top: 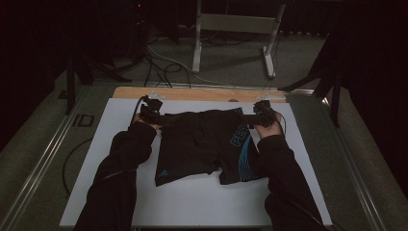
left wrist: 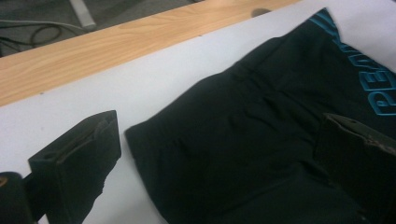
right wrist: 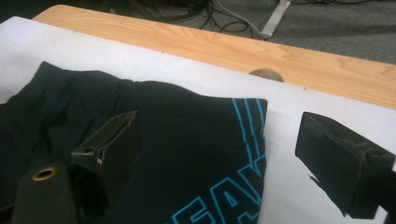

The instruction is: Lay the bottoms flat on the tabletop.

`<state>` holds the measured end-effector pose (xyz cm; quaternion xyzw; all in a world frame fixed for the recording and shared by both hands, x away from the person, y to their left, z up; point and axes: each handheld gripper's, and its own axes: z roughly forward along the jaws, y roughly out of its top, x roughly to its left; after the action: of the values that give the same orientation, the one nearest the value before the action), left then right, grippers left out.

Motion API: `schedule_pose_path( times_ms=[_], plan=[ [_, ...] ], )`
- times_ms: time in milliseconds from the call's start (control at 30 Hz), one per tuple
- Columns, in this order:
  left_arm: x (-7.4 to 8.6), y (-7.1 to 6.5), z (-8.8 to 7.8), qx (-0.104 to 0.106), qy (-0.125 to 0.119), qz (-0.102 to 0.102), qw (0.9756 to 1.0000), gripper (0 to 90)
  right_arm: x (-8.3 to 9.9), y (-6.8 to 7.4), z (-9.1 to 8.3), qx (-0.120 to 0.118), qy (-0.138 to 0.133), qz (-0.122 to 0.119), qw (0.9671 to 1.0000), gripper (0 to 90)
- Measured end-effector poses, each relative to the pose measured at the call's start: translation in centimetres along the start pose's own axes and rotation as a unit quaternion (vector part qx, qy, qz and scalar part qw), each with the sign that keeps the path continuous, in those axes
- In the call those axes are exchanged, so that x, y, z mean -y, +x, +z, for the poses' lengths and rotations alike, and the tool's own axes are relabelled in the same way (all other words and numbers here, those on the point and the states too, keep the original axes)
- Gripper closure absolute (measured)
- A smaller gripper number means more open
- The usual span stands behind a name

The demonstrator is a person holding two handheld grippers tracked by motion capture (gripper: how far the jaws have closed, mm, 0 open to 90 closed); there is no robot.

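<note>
Black shorts [top: 204, 144] lie flat on my bench's white sheet [top: 192, 202] — far edge laid out. My left gripper [top: 155, 115] and right gripper [top: 255, 118] are both spread, holding nothing — folding remains, I judge.

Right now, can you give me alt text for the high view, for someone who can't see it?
A pair of black shorts with blue lettering lies flat on a white table, waistband at the far side. A person's dark-sleeved arms reach in from below, holding the left gripper and right gripper at the waistband's two corners. Behind the table are a grey floor, cables and a metal stand.
</note>
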<state>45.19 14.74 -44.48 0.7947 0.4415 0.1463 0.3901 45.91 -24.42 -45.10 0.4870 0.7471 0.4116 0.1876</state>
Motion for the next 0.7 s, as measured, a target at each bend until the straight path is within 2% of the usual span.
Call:
schedule_pose_path(
  times_ms=[67,267,367,433,600,700],
  plan=[
    [-0.1,-0.3,-0.5,0.009,-0.001,0.005,0.9999,1.2,0.1,0.1,-0.4,0.004,-0.001,-0.005,1.0,14.0],
    [0.0,-1.0,-1.9,0.022,-0.012,0.014,0.9996,0.9,0.2,0.5,-1.6,-0.001,-0.007,-0.013,0.9999,14.1],
    [0.2,-1.5,-2.5,0.036,-0.014,0.019,0.9991,0.8,0.3,0.9,-2.2,-0.009,-0.01,-0.021,0.9997,14.0],
    [0.3,-2.0,-2.9,0.045,-0.011,0.027,0.9985,0.8,0.5,1.2,-2.6,-0.01,-0.011,-0.028,0.9995,14.0],
    [1.0,-2.9,-4.3,0.069,-0.024,0.037,0.9967,0.8,1.0,1.8,-3.8,-0.023,-0.02,-0.034,0.9989,14.1],
    [1.8,-3.7,-5.2,0.083,-0.026,0.051,0.9949,0.9,1.4,2.3,-4.7,-0.033,-0.026,-0.039,0.9984,14.2]
  ],
)
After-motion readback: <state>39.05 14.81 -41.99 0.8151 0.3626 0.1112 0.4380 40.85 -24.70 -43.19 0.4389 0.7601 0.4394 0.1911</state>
